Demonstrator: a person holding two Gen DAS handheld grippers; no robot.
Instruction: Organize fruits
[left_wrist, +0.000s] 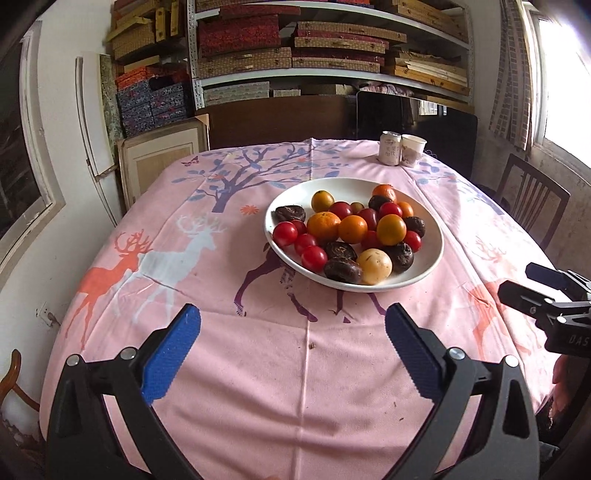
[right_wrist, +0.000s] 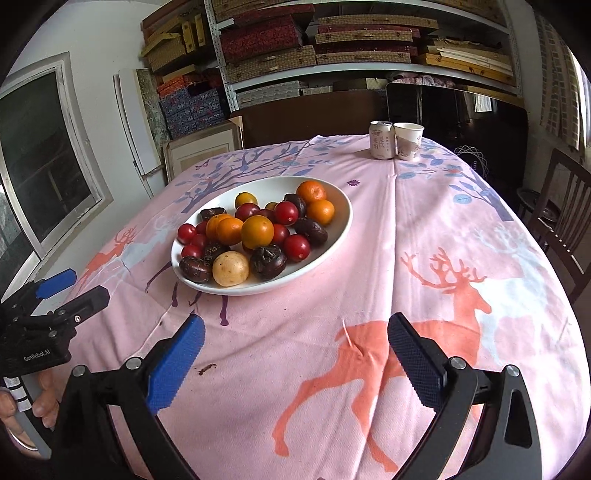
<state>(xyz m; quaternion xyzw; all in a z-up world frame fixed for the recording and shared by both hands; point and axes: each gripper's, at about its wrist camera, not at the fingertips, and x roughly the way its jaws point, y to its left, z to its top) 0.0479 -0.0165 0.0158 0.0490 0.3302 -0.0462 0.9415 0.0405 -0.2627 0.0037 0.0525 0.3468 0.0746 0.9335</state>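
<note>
A white bowl (left_wrist: 430, 258) (right_wrist: 341, 221) sits mid-table, piled with mixed fruit: oranges (left_wrist: 324, 225) (right_wrist: 257, 231), red cherry tomatoes (left_wrist: 284, 233) (right_wrist: 296, 247), dark brown fruits (left_wrist: 342, 270) (right_wrist: 267, 261) and one pale yellow round fruit (left_wrist: 376, 266) (right_wrist: 230, 273). My left gripper (left_wrist: 293, 328) is open and empty, over the cloth in front of the bowl. My right gripper (right_wrist: 295, 339) is open and empty, in front and to the right of the bowl. Each gripper shows in the other's view, the right (left_wrist: 517, 282) and the left (right_wrist: 79, 288).
The table has a pink deer-print cloth (left_wrist: 221, 369) (right_wrist: 443, 258). A drink can (left_wrist: 390, 147) (right_wrist: 382, 139) and a paper cup (left_wrist: 412, 149) (right_wrist: 408, 141) stand at the far edge. A wooden chair (left_wrist: 532, 206) (right_wrist: 569, 221) is at the right. Shelves of boxes stand behind.
</note>
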